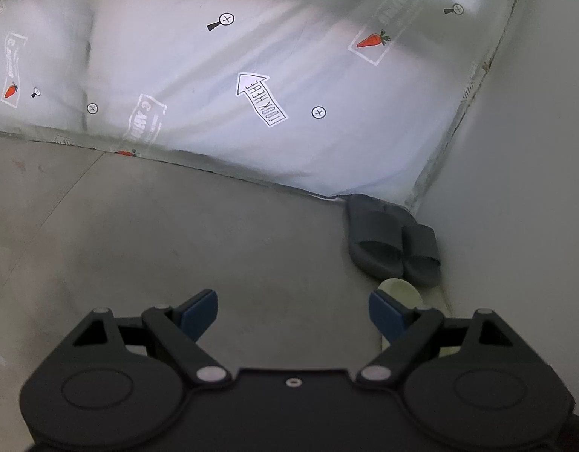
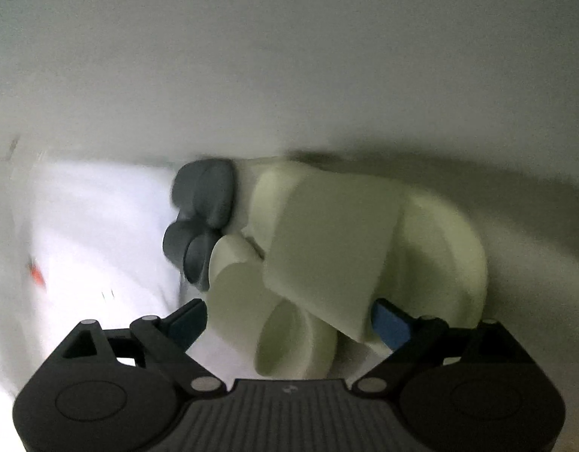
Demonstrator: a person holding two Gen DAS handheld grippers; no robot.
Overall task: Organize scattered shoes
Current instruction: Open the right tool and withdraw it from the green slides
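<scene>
The left gripper (image 1: 293,310) hangs wide open over bare grey floor (image 1: 157,233), holding nothing. Right of it, 2 grey slides (image 1: 393,241) lie side by side, touching, in the corner where the printed sheet (image 1: 214,75) meets the white wall (image 1: 523,188); a pale green slide (image 1: 399,290) shows just below them. The right wrist view, blurred, shows 2 pale green slides (image 2: 327,248) between the spread fingers of the right gripper (image 2: 289,318); whether it grips them I cannot tell. The grey pair sits beyond, to their left.

Floor (image 1: 169,233): open left and centre. Corner blocked by grey slides (image 1: 393,243), pale green slide (image 1: 400,292), bedsheet (image 1: 233,86) edge, wall (image 1: 523,188). Pale green slides (image 2: 327,248) crowd the right jaws.
</scene>
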